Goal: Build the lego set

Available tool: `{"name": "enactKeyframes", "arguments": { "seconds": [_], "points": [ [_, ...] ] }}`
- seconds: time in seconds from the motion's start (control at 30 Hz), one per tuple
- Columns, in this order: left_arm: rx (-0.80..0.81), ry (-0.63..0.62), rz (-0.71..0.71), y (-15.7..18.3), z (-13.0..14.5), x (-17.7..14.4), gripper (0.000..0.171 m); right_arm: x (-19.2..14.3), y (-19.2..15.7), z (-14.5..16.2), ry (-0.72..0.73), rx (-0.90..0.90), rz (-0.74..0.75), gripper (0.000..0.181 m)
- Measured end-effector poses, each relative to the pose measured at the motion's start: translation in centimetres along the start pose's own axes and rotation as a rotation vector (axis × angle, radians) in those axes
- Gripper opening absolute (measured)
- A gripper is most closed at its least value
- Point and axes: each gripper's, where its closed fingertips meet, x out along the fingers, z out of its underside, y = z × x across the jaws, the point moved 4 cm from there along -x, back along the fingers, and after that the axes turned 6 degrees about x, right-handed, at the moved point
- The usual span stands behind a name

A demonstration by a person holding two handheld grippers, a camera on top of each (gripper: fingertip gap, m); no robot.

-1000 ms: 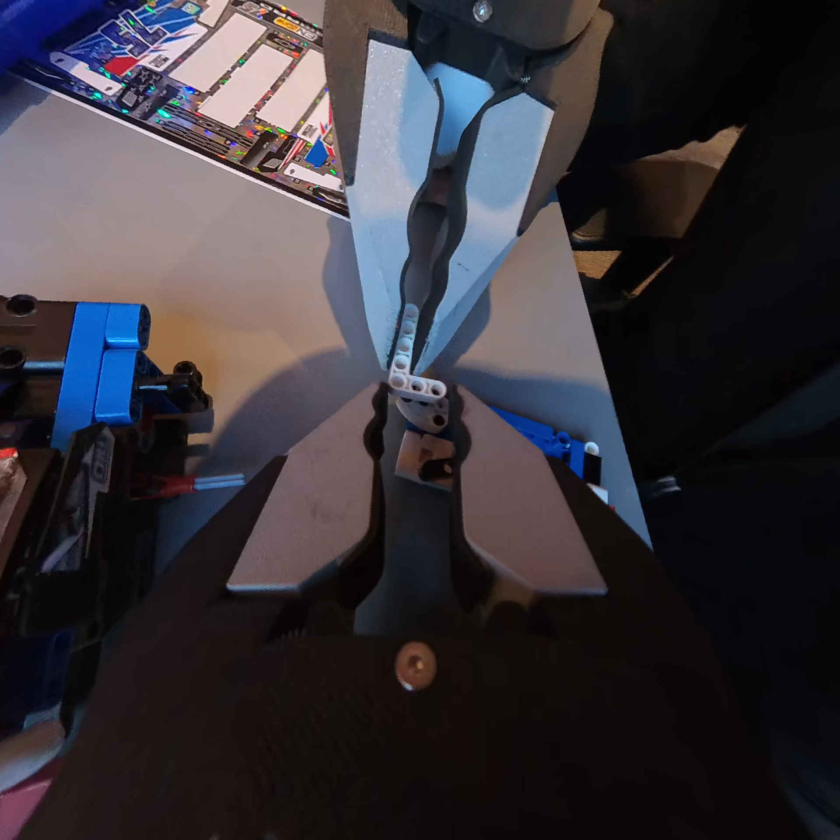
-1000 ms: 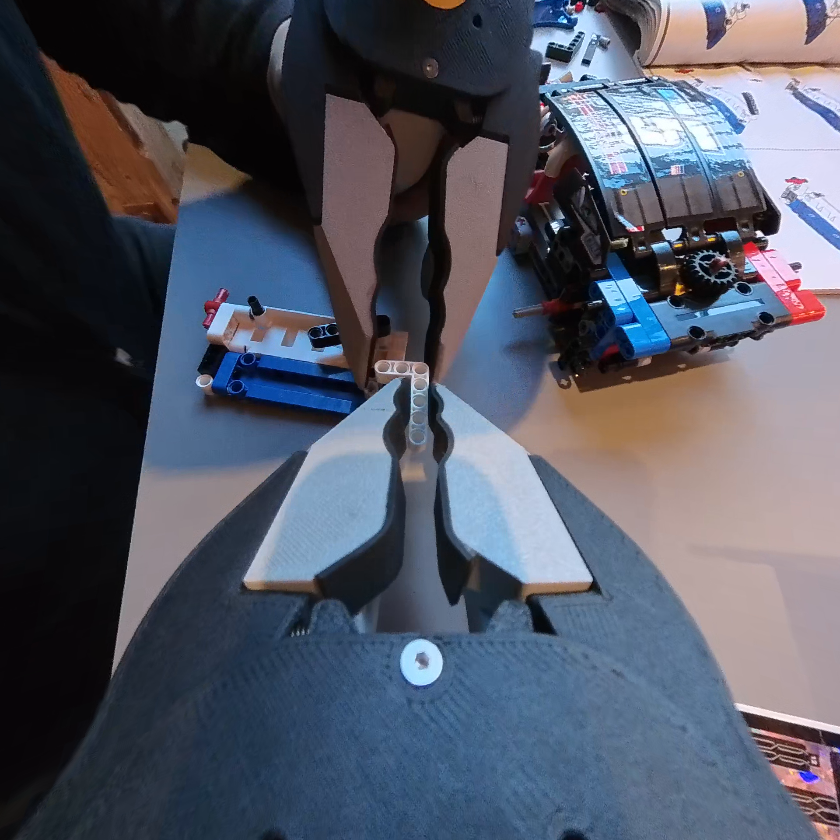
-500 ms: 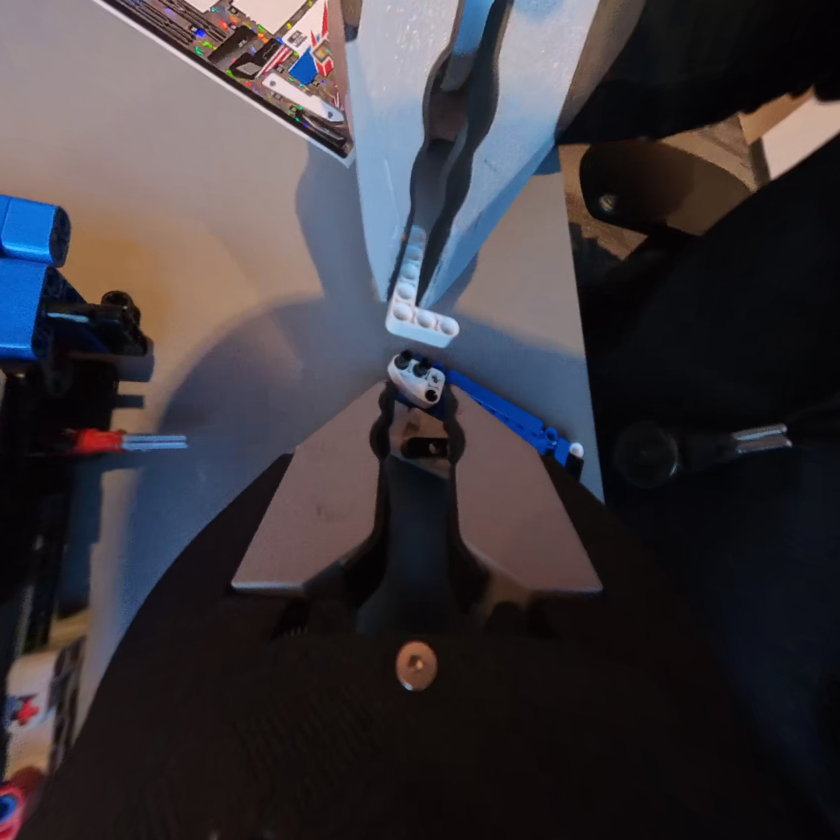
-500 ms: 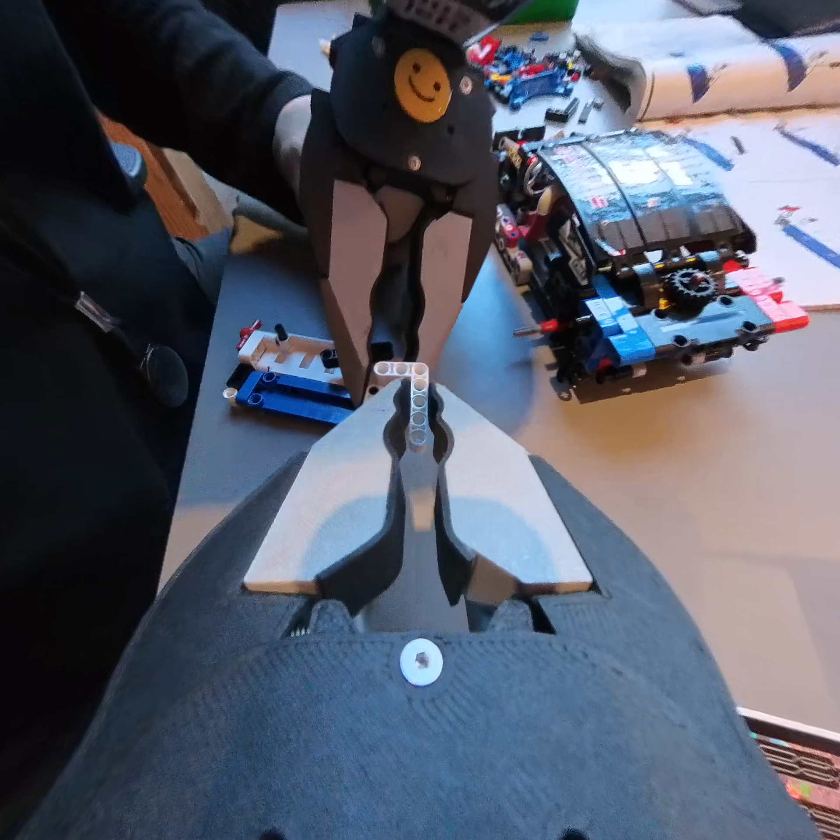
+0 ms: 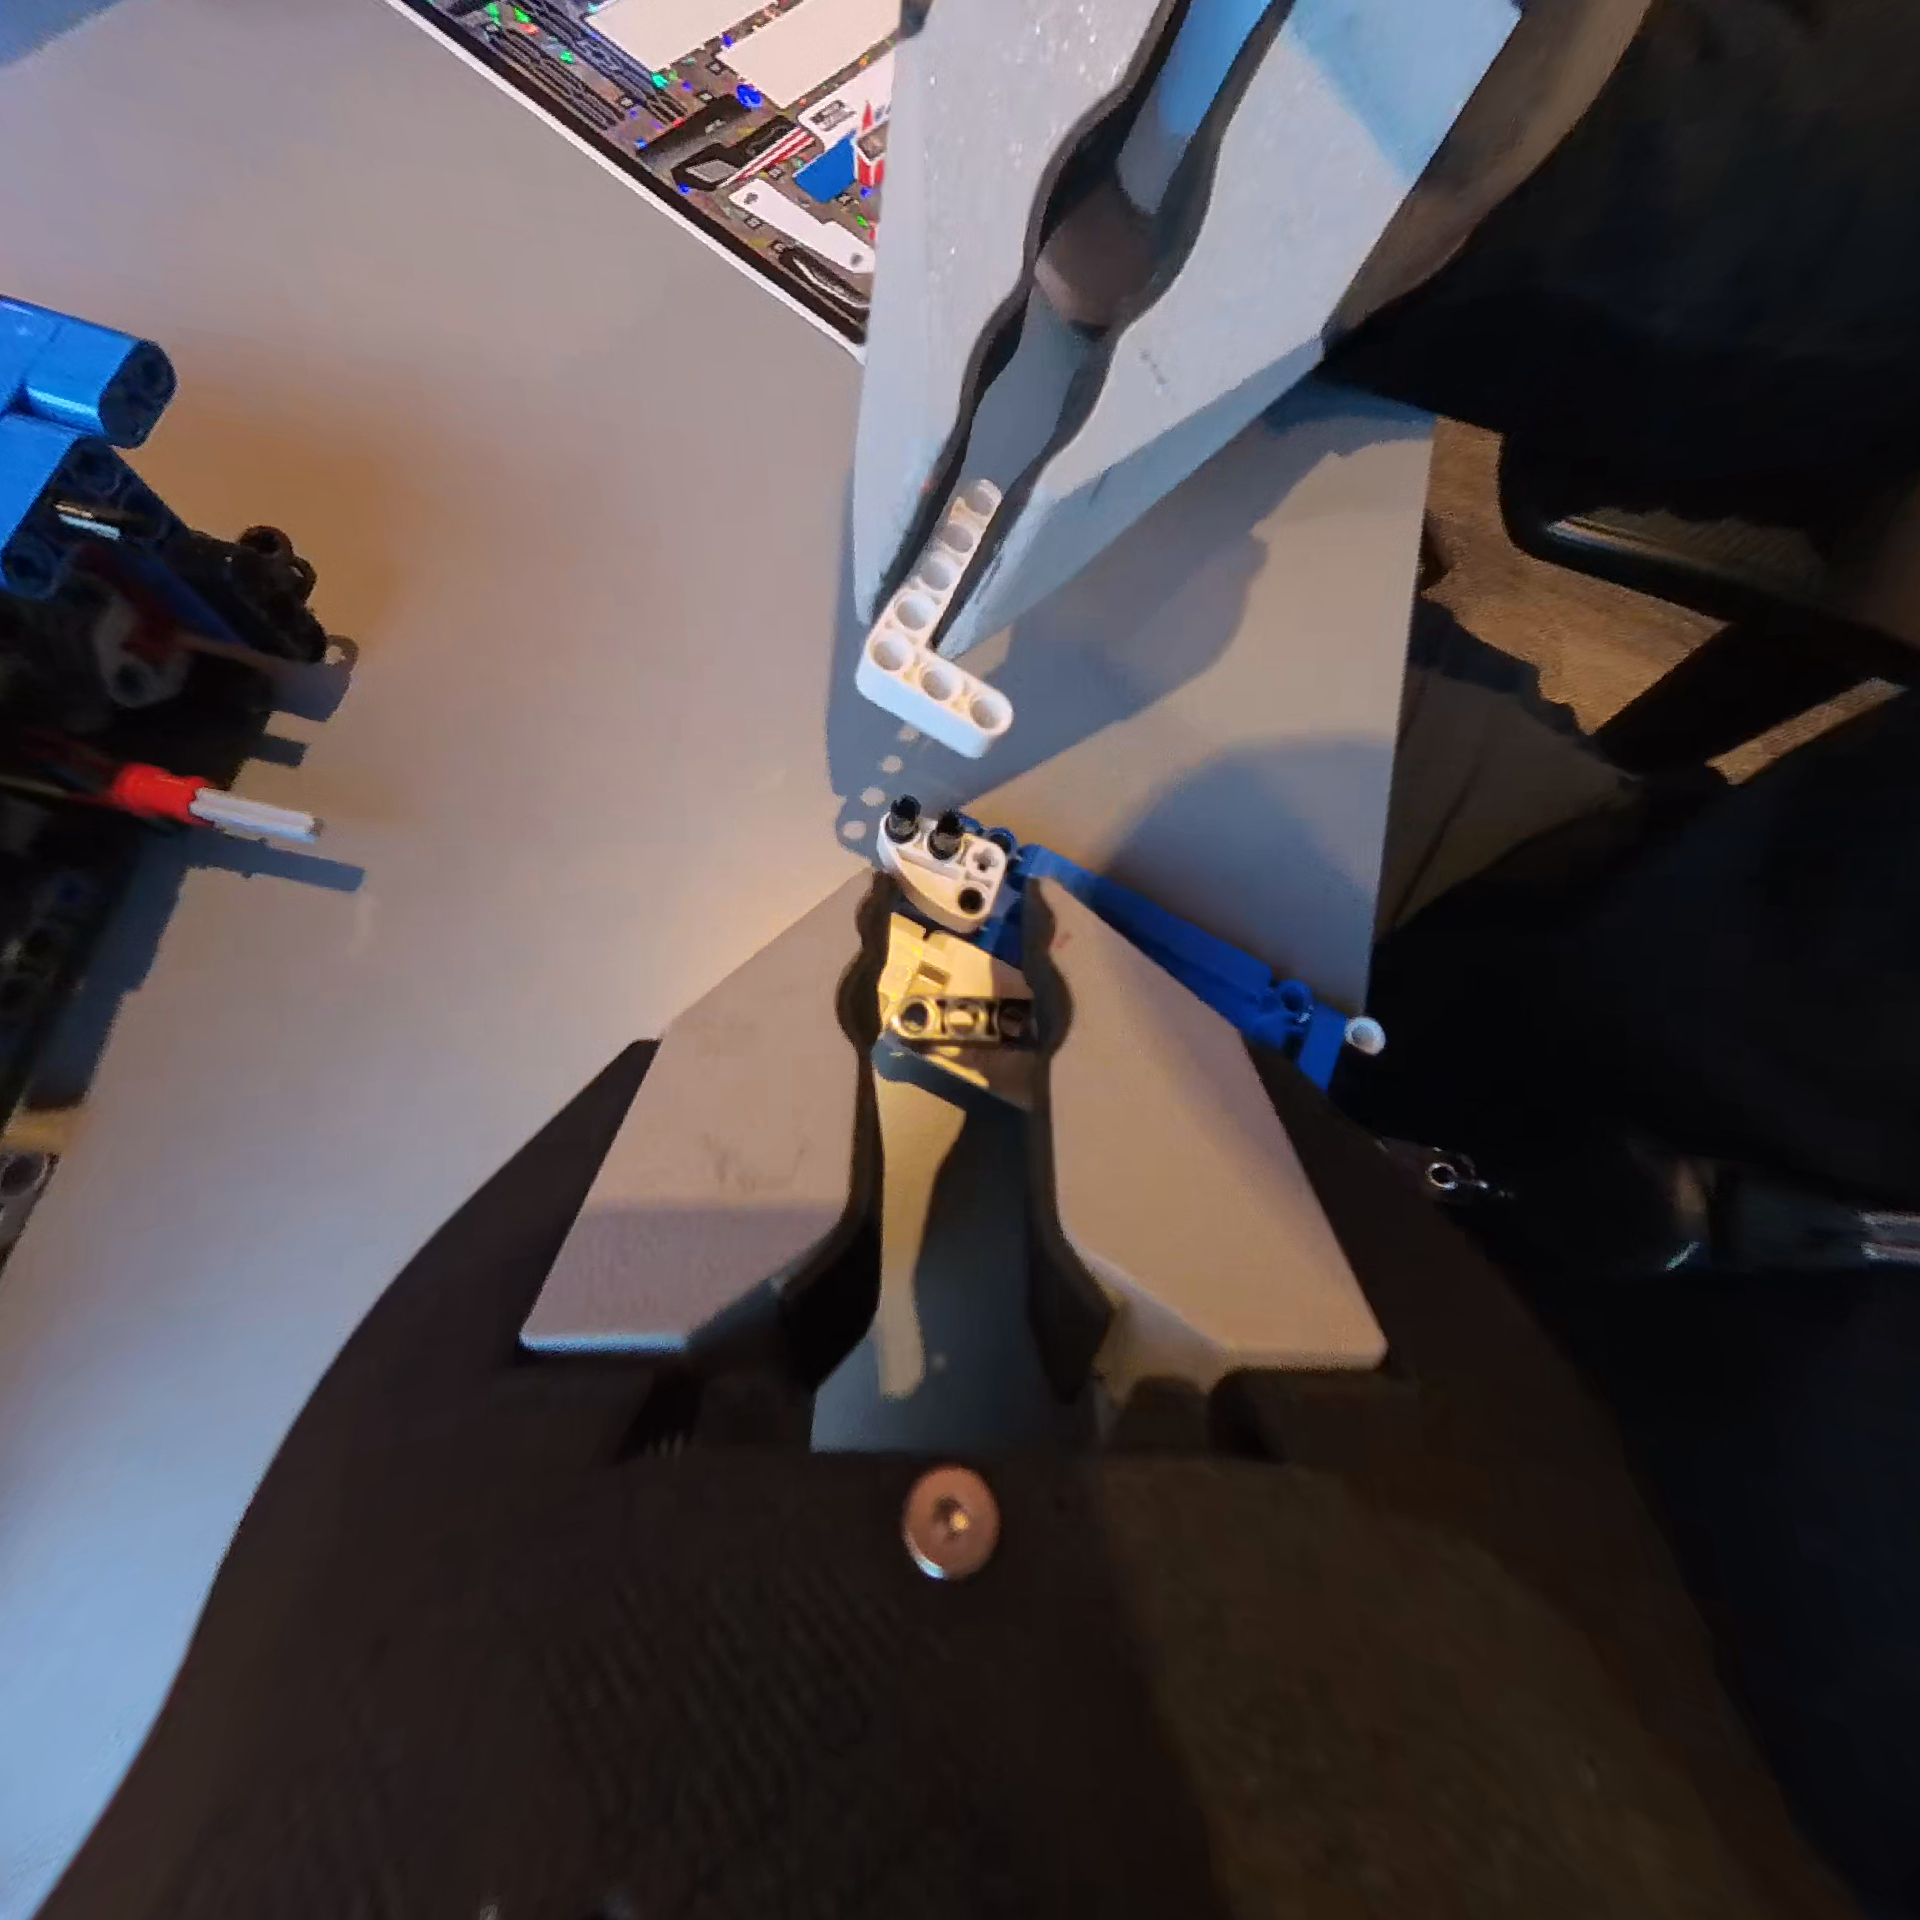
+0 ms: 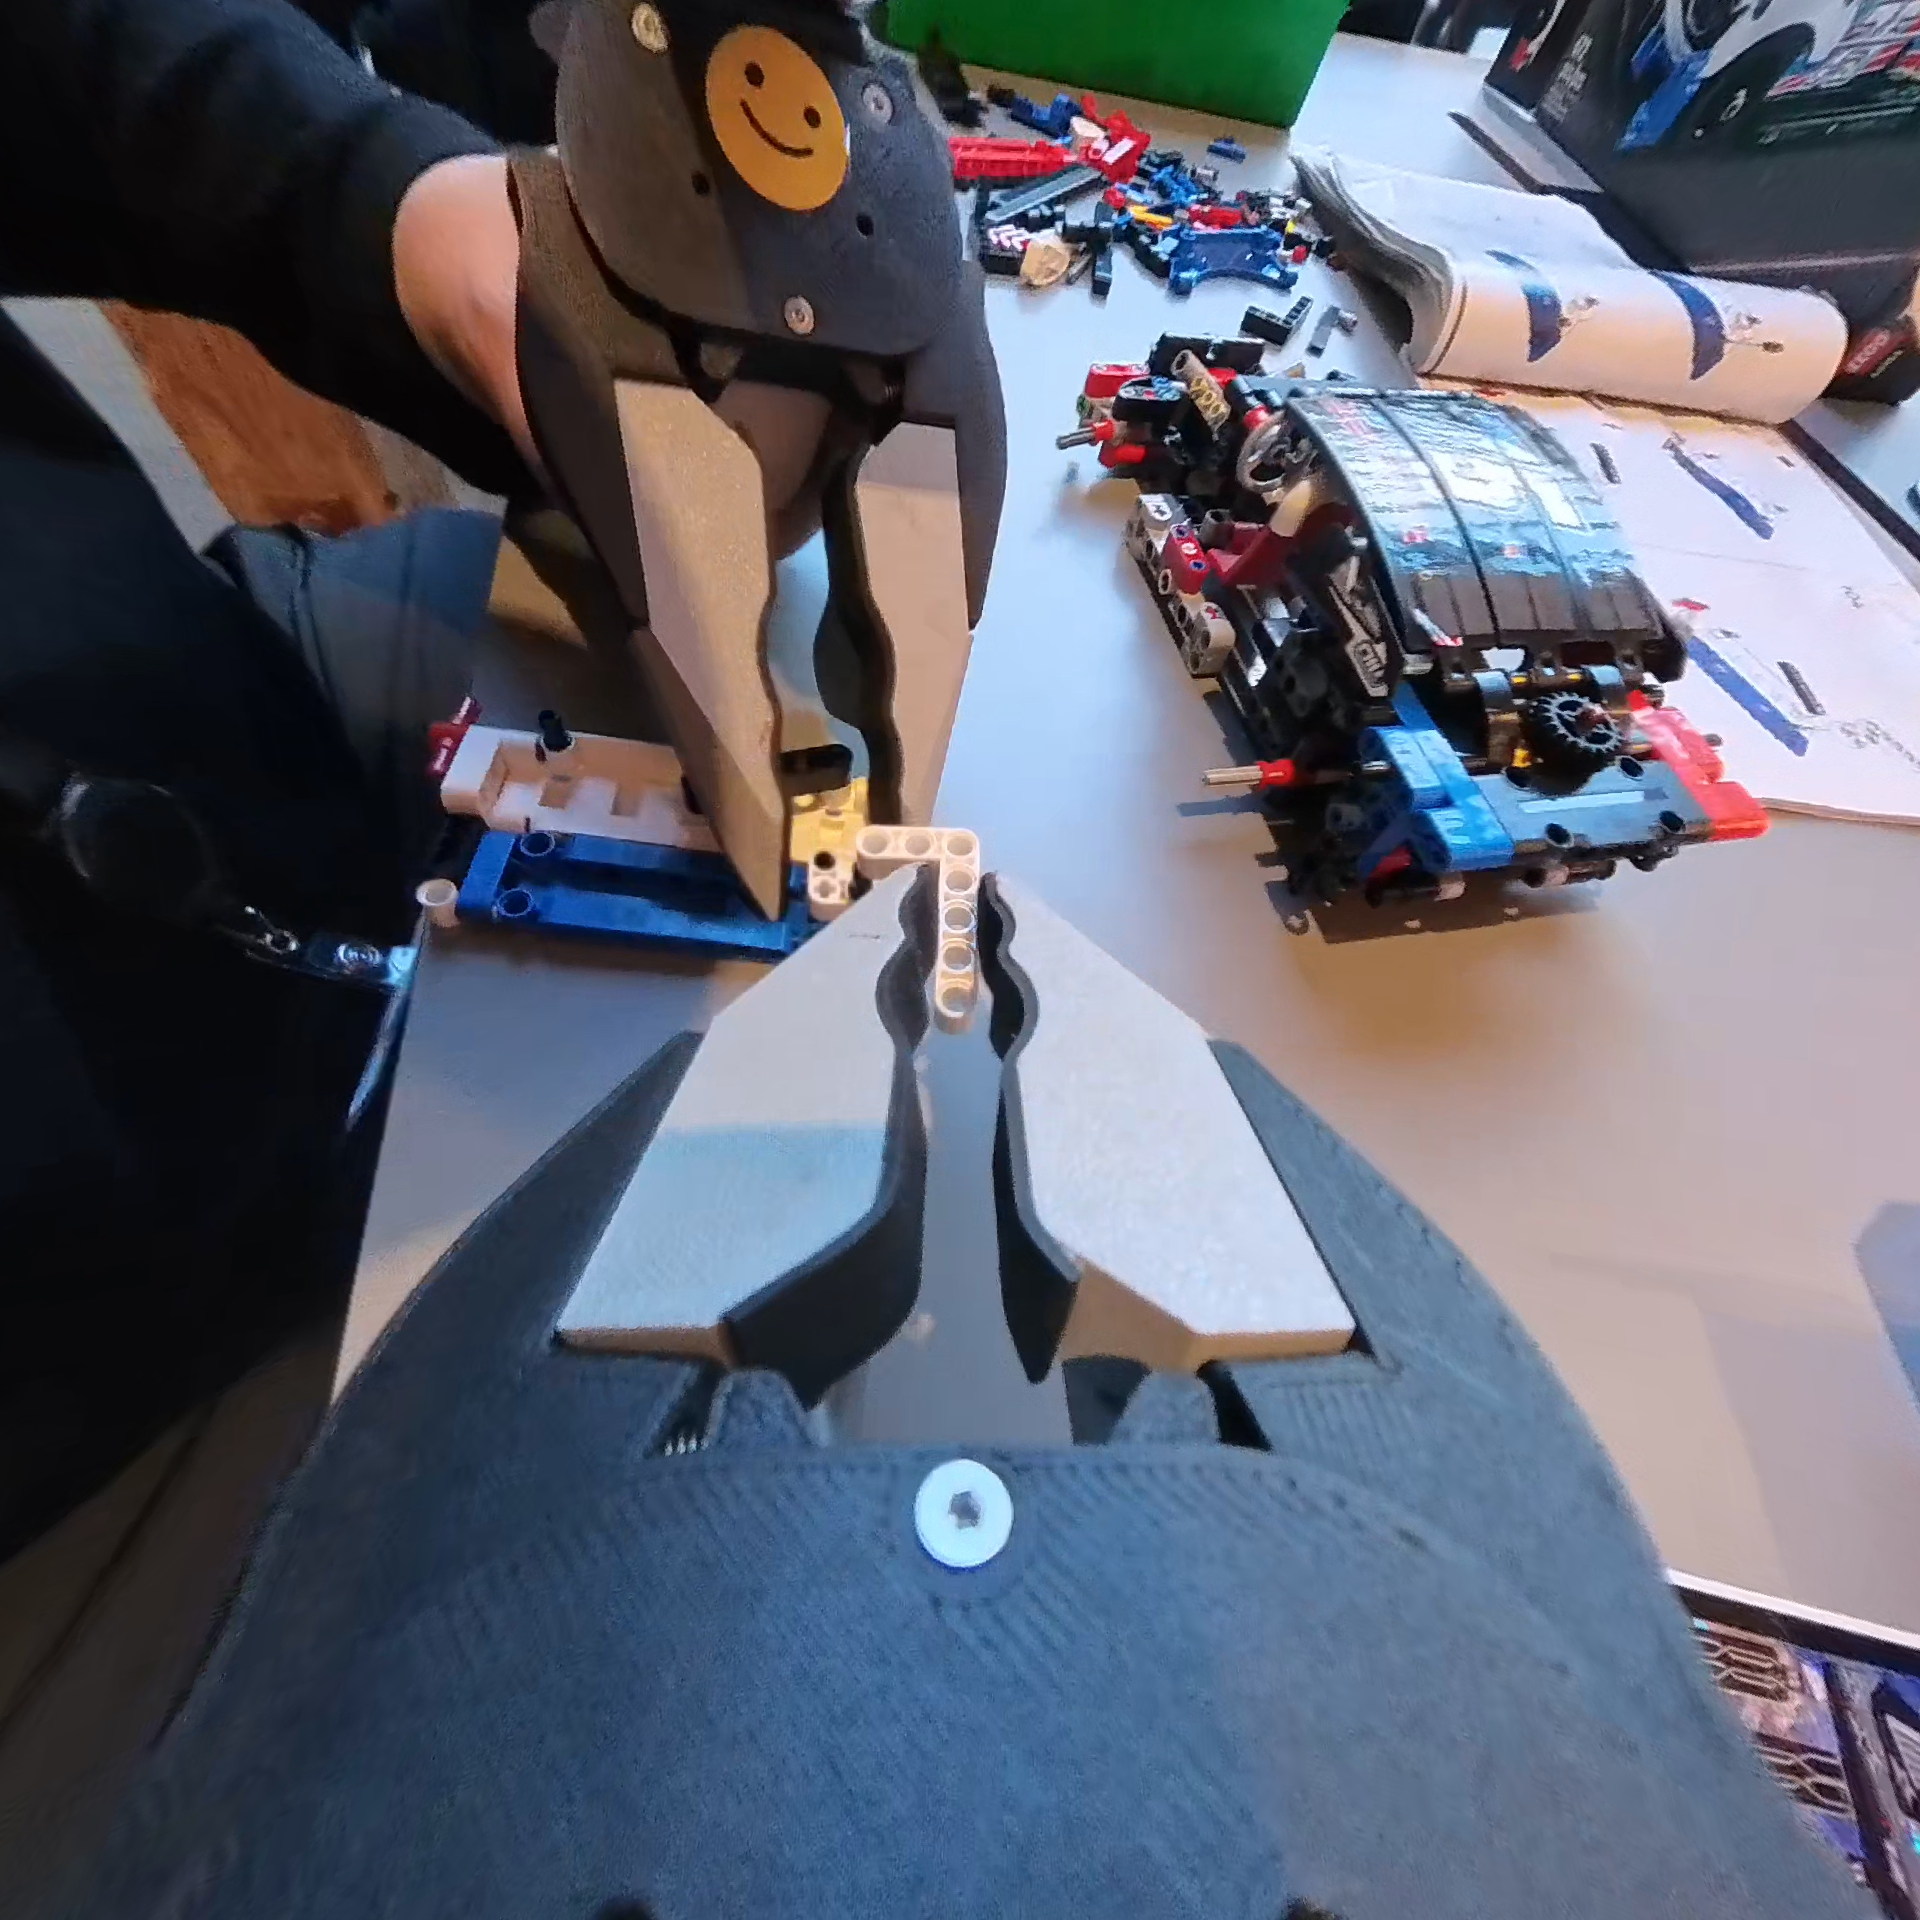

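My left gripper is shut on the end of a white and blue sub-assembly with two black pins sticking up. Its blue beam runs off to the right. My right gripper comes in from above, shut on a white L-shaped beam. The beam's short arm hangs just above the pins with a small gap. In the right wrist view the right gripper holds the L-beam beside the left gripper. The sub-assembly lies near the table's left edge.
A partly built black, blue and red car stands to the right, also at the left edge of the left wrist view. Loose pieces, an open instruction booklet and a green bin are at the back. A sticker sheet lies nearby. My hands' fingertips stand some 5 cm from each other.
The L-beam touched the pins one second ago and now stands a little apart from them. Both grippers have tilted, so more of the far table shows.
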Motion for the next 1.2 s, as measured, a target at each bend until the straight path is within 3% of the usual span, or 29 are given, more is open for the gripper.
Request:
{"name": "enactKeyframes", "arguments": {
  "seconds": [0.2, 0.37, 0.73, 1.2],
  "points": [
    [0.007, 0.015, 0.005, 0.1, 0.1, -0.8, 0.036, 0.2, 0.0, 0.1, -0.015, -0.010, 0.006, 0.005],
    [0.033, 0.057, 0.066, -0.6, -0.2, -2.2, 0.036, 0.5, -0.2, 0.3, -0.041, -0.014, -0.001, 0.005],
    [0.106, 0.108, 0.139, -1.0, -1.9, -1.9, 0.035, 1.2, -0.2, -0.2, -0.030, -0.014, -0.031, 0.005],
    [0.197, 0.064, 0.175, -1.2, -1.6, -0.7, 0.024, 1.8, -0.3, 0.4, -0.101, 0.016, -0.101, 0.005]
  ]
}}
